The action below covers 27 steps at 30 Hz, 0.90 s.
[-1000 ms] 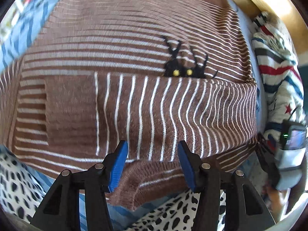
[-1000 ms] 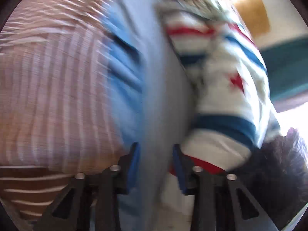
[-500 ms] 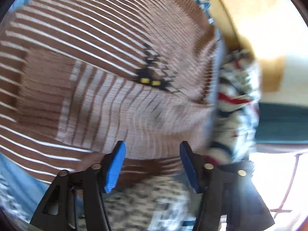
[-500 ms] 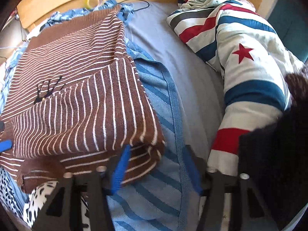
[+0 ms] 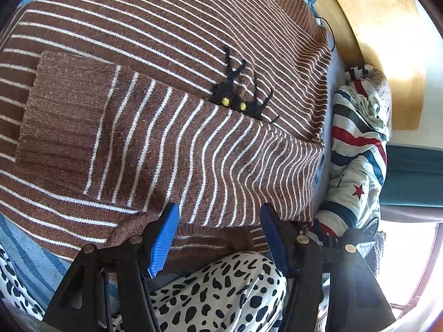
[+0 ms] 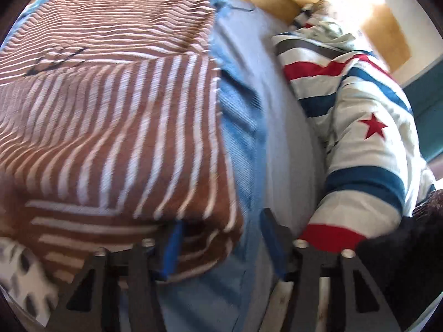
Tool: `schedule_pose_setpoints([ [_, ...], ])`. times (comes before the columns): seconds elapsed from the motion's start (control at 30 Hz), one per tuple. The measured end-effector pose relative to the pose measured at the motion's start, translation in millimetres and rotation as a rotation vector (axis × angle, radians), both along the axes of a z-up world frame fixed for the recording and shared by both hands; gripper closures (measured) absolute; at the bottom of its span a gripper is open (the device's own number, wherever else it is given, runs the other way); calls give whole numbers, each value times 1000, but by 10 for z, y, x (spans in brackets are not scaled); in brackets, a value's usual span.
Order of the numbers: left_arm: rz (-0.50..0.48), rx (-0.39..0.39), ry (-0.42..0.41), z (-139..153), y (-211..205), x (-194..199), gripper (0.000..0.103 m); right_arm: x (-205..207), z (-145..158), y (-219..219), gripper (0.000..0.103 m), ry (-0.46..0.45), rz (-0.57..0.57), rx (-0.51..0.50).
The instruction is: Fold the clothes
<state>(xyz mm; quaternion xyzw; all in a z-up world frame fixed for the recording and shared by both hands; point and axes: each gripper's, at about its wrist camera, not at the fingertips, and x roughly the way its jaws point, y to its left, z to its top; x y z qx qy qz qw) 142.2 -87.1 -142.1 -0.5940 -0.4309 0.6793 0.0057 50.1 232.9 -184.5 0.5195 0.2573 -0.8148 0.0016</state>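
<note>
Since half a second earlier, right-wrist view shifted sideways and blurred. Brown striped sweater point(image 5: 171, 127) lay folded on the blue bedding point(image 6: 243, 127), sleeve across its front, striped duvet point(image 6: 357, 138) beside it. Left gripper point(image 5: 218, 235) hung released, nothing between its pads. Right gripper point(image 6: 221, 246) was closing; sweater's near corner sat between unpressed pads.

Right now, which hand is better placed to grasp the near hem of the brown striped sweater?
Left, probably. The left tool stands open with the brown striped sweater hem between its pads. The right tool, closing, sits at the sweater's corner, half over blue cloth.
</note>
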Motion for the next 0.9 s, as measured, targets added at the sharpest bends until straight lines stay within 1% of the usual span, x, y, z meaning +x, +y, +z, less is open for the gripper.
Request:
schedule_pose_setpoints([
  [0.03,3,-8,0,7,-12,3,41,-62,23,93,55,13,-58,-22],
  [0.07,6,-16,1,6,-28,6,41,-123,47,194,52,25,-119,-48],
  [0.1,13,-31,0,4,-55,11,41,-177,75,326,44,26,-191,-93],
  [0.13,22,-49,-2,4,-86,17,41,-215,96,427,43,29,-248,-122],
  [0.17,32,-65,-7,-21,-119,11,41,-230,100,443,43,34,-261,-116],
  [0.23,60,-104,-35,-73,-213,26,41,-220,72,321,43,52,-214,-25],
  [0.3,85,-132,-66,-117,-310,63,41,-216,50,269,41,59,-211,13],
  [0.37,106,-125,-78,-160,-388,101,41,-258,37,363,37,27,-266,-49],
  [0.4,115,-114,-82,-182,-428,122,41,-272,26,388,36,2,-274,-72],
  [0.5,131,-90,-84,-234,-511,158,41,-155,59,189,35,-31,-169,1],
  [0.57,124,-94,-83,-237,-511,152,41,-9,124,24,33,-39,-90,56],
  [0.67,110,-109,-84,-227,-496,133,41,176,286,-150,33,-48,-31,41],
  [0.73,97,-151,-84,-179,-477,103,41,86,459,-240,32,-30,-41,-23],
  [0.77,90,-181,-82,-149,-470,89,41,41,546,-286,29,-20,-46,-54],
  [0.8,85,-228,-82,-104,-453,64,41,-4,633,-331,25,-11,-51,-86],
  [0.83,83,-274,-85,-66,-439,40,41,-78,712,-361,24,-2,-63,-121],
  [0.9,79,-368,-100,0,-416,-10,41,-467,746,-358,24,-1,-150,-203],
])
